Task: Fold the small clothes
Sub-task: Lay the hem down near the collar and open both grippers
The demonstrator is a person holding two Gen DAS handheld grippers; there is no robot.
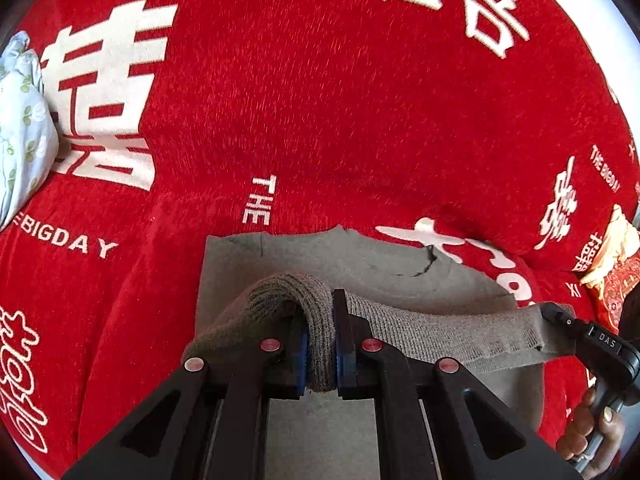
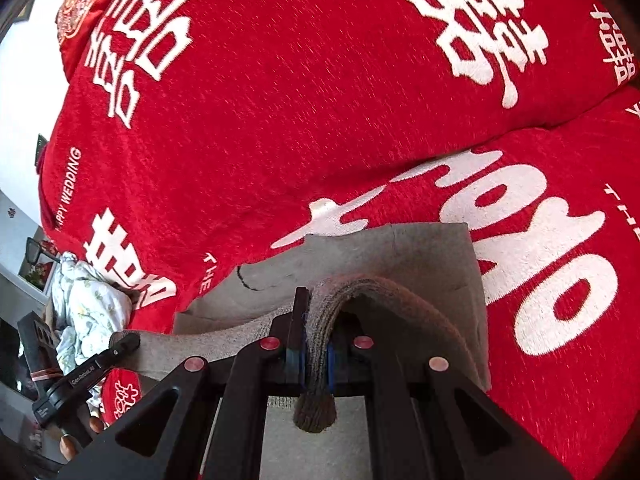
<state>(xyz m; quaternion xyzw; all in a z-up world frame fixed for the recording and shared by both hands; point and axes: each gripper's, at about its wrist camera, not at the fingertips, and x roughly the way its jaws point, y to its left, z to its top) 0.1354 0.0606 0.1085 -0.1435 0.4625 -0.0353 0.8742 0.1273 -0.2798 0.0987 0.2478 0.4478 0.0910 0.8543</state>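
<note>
A small grey-brown garment (image 1: 360, 264) lies on a red blanket (image 1: 300, 100) printed with white characters. Its ribbed knit edge (image 1: 440, 336) is lifted and stretched between both grippers, over the flat part of the cloth. My left gripper (image 1: 320, 344) is shut on a bunched fold of this ribbed edge. In the right wrist view my right gripper (image 2: 318, 348) is shut on the other end of the ribbed edge (image 2: 224, 340), above the garment (image 2: 400, 256). Each view shows the other gripper at its side: the right gripper (image 1: 554, 314) and the left gripper (image 2: 126, 342).
A crumpled pale floral cloth (image 1: 20, 120) lies at the blanket's left edge and shows again as the floral cloth (image 2: 92, 312). A red-and-gold cushion (image 1: 616, 280) sits at the right. A person's hand (image 1: 596, 432) holds the right gripper's handle. The red blanket (image 2: 300, 100) stretches ahead.
</note>
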